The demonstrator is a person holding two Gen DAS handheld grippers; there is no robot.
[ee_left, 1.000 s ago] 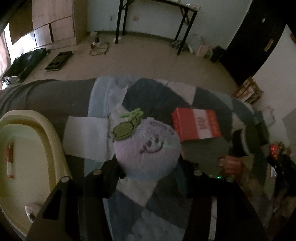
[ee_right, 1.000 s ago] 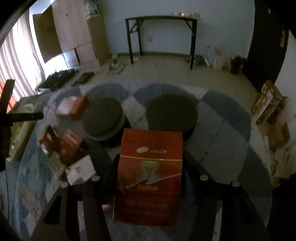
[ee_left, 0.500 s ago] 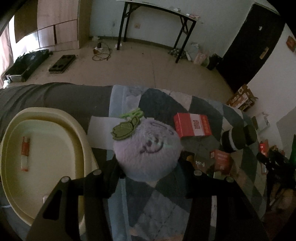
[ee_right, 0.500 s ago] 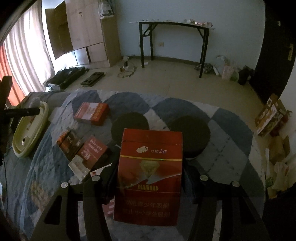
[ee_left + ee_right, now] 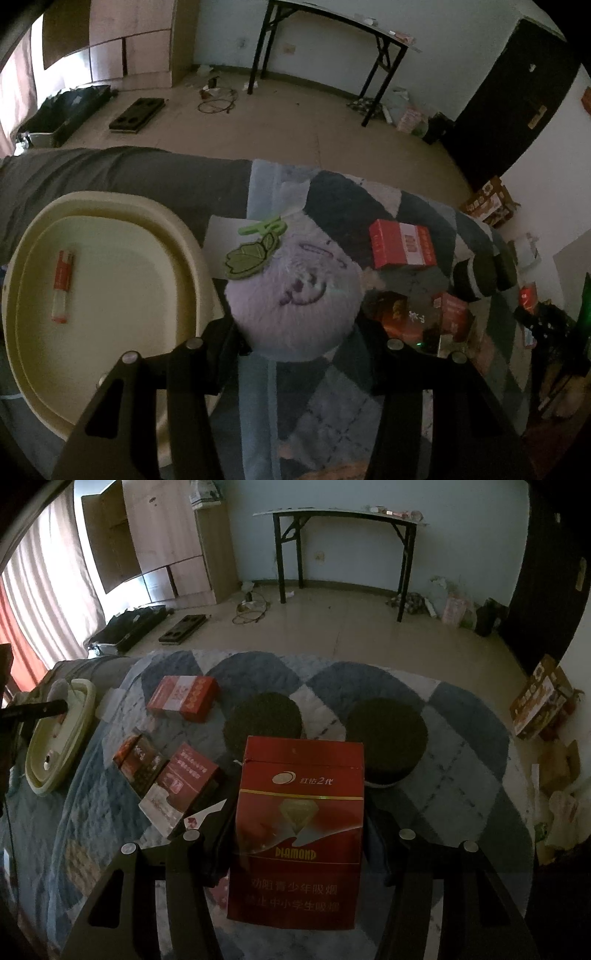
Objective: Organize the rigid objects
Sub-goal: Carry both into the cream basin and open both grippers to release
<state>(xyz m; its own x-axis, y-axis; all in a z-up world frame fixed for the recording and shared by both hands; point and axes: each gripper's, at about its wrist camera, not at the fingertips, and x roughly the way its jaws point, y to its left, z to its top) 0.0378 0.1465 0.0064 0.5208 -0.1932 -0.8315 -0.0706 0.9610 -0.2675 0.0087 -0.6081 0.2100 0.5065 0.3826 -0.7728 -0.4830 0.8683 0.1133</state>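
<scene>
My left gripper [image 5: 299,332] is shut on a round purple plush toy [image 5: 295,291] with a smiling face and a green leaf, held above the quilt just right of a cream tub [image 5: 177,236]. A red and clear lighter [image 5: 62,286] lies inside that tub. My right gripper [image 5: 299,845] is shut on a red cigarette box [image 5: 299,830] lifted over the quilt. Below it lie a red and white box [image 5: 183,698], a dark box [image 5: 138,764] and a red box [image 5: 188,779]. The cream tub [image 5: 59,738] shows far left in the right wrist view.
Two dark round cushions [image 5: 262,720] [image 5: 386,734] sit on the patchwork quilt [image 5: 461,760]. A grey blanket [image 5: 122,166] covers the far left of the bed. Beyond lie bare floor, a black-legged table [image 5: 340,517] and a cardboard box [image 5: 543,701] at right.
Both grippers have risen with their loads, so the bed looks smaller and farther. The left view has shifted so more of the cream tub and the boxes on the quilt show.
</scene>
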